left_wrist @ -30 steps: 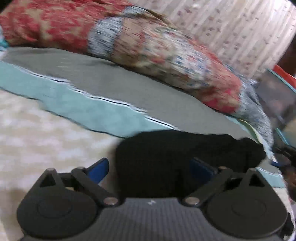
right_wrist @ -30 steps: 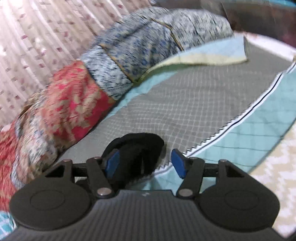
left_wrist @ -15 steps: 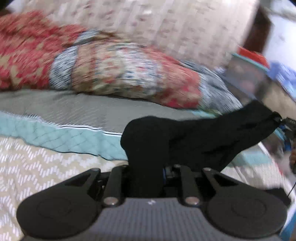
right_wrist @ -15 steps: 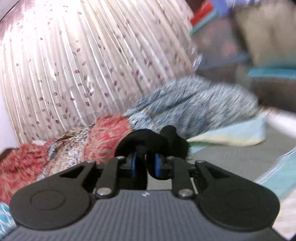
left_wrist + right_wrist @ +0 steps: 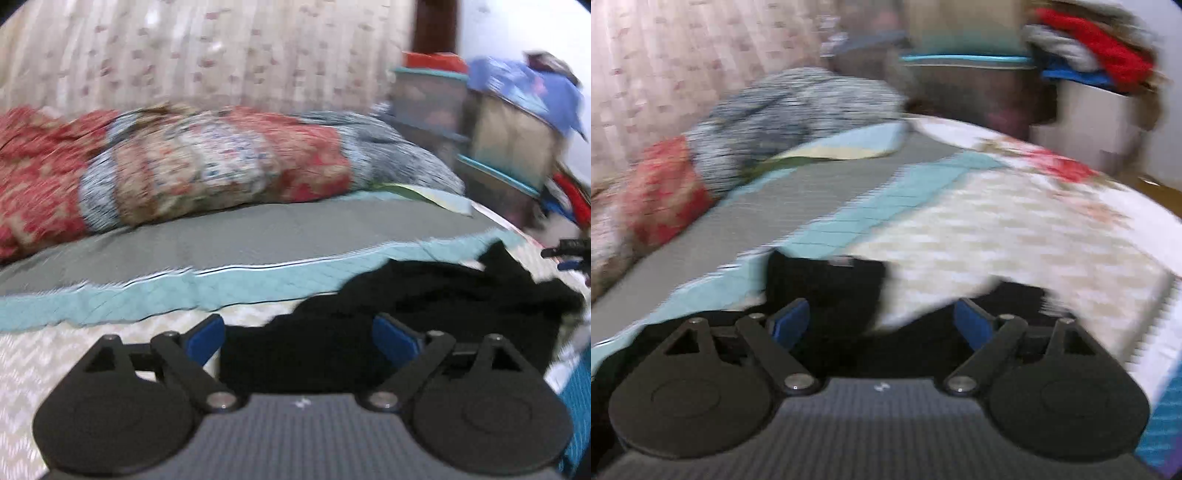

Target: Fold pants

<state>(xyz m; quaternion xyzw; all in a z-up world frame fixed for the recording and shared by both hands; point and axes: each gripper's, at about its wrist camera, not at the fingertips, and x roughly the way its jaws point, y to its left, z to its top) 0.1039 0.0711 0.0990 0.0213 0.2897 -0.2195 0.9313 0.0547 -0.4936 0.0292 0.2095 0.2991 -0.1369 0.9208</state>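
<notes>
Hovering both grippers low over the bed, fingers spread wide on each, nothing clamped.

Left gripper: blue pads apart, one pad over the cream zigzag bedspread, the other over black cloth. The pants lie in a rumpled black heap on the bedspread, just ahead of and partly between my left fingers, stretching off to the right. Cannot tell whether the fingers touch the cloth. The far end of the pants rises to a small peak near the right gripper's tip, which shows at the right edge of the left view; too blurred to say if they touch.

Right gripper: pads apart too. A black fold of the pants sits between and just ahead of the fingers, nearer the left pad. More black cloth shows under the gripper body and to the right. The fold lies across the line where the teal band meets the cream part.

Behind: grey sheet, then a long red-and-blue patterned pillow against a pleated floral curtain. Right of the bed, stacked bins with clothes piled on top. Both views are motion-blurred, so fine detail is out.
</notes>
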